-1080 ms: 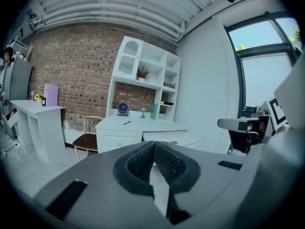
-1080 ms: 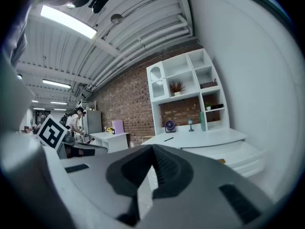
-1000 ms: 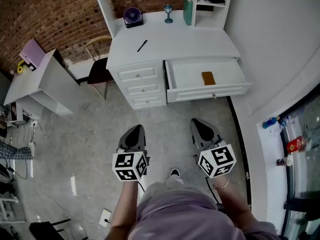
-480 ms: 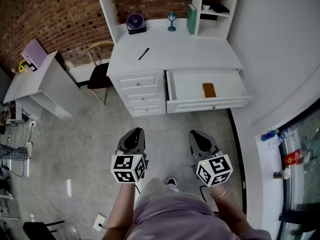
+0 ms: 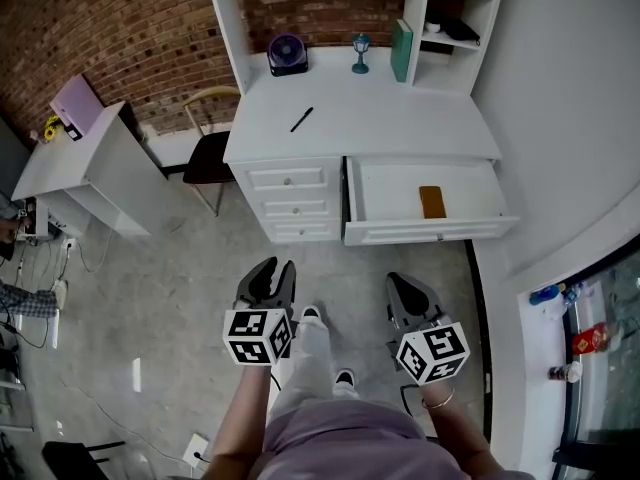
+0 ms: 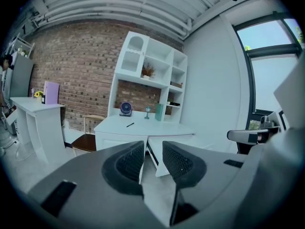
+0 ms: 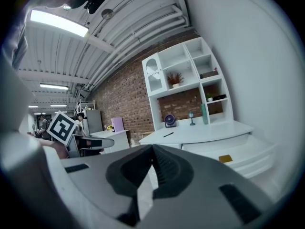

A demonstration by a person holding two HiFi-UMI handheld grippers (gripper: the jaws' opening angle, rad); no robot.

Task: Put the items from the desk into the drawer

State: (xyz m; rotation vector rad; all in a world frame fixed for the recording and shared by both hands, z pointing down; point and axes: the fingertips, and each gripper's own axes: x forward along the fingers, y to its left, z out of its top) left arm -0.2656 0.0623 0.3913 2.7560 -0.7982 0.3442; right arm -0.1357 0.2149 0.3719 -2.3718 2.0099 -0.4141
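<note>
Since a second ago the person has stepped closer, so the bench [image 5: 380, 118] sits nearer in the head view, and one trousered leg [image 5: 312, 343] now reaches forward between the two tools. The left tongs [image 5: 270, 266] have just been opening. In their own view, the left tongs [image 6: 152, 146] stand apart with only floor between them. The right tongs [image 5: 402, 282] are pressed together at the tips with nothing in them, as their own view [image 7: 152, 150] shows.

Both tools hang over bare floor, well apart from the furniture at twelve o'clock. The drawer [image 5: 395, 190] is pulled out at one o'clock from the right tongs, and a flat amber piece [image 5: 432, 201] lies in it. On the bench top, a black pen [image 5: 301, 119] lies toward nine o'clock. Along the back edge stand a purple fan [image 5: 287, 53], a small blue goblet [image 5: 360, 53] and an upright green book [image 5: 401, 50]. A chair [image 5: 205, 153] is just beside the bench at nine o'clock.
</note>
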